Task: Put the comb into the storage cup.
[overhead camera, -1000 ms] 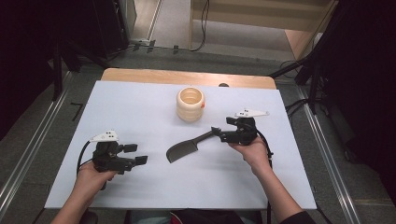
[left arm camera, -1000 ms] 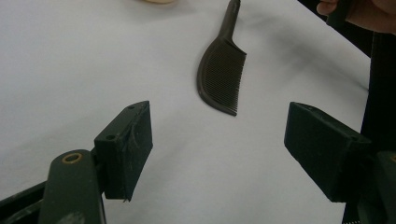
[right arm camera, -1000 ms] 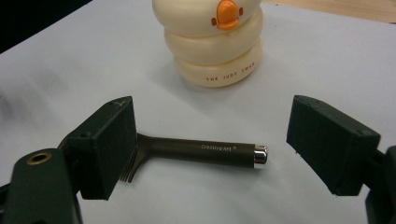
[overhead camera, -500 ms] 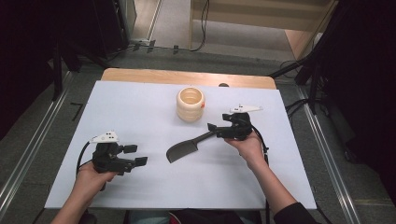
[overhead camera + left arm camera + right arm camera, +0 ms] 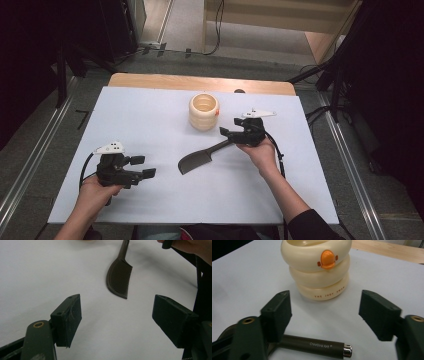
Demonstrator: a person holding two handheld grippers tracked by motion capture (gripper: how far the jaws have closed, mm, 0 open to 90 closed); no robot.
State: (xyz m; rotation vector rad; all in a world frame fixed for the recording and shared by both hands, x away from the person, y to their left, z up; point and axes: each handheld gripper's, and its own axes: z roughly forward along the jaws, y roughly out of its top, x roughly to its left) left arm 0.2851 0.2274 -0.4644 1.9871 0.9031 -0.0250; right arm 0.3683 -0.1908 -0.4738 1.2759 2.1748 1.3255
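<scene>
Dark brown comb (image 5: 196,161) lies on the white sheet covering the table (image 5: 150,115), roughly mid-table, a bit toward the near edge. Toothed head points to my near-left, handle runs up toward the right edge & my right gripper (image 5: 231,134).

Right gripper: fingers (image 5: 276,315) spread but they've just been closing in. Handle end w/ its metal cap (image 5: 347,350) lies flat on the sheet betw. them, low down by the left finger; in the right gripper view it passes behind that finger, so can't tell if it touches. Right finger well clear of it. Not gripped yet – comb is resting on the table. Cream duck cup (image 5: 317,267), 3 stacked rings w/ an orange beak, stands just beyond the fingertips toward the far edge, apart from them.

Left gripper (image 5: 142,167): near the near-left corner, in my left hand (image 5: 95,192), fingers (image 5: 67,320) released wide, nothing betw. them but bare sheet. From the left gripper view the comb's head (image 5: 119,280) sits ahead of the fingers & well apart, teeth facing right in that view, handle running away toward my right hand (image 5: 192,247).

Wood table edge (image 5: 200,82) shows past the sheet at the far side.
</scene>
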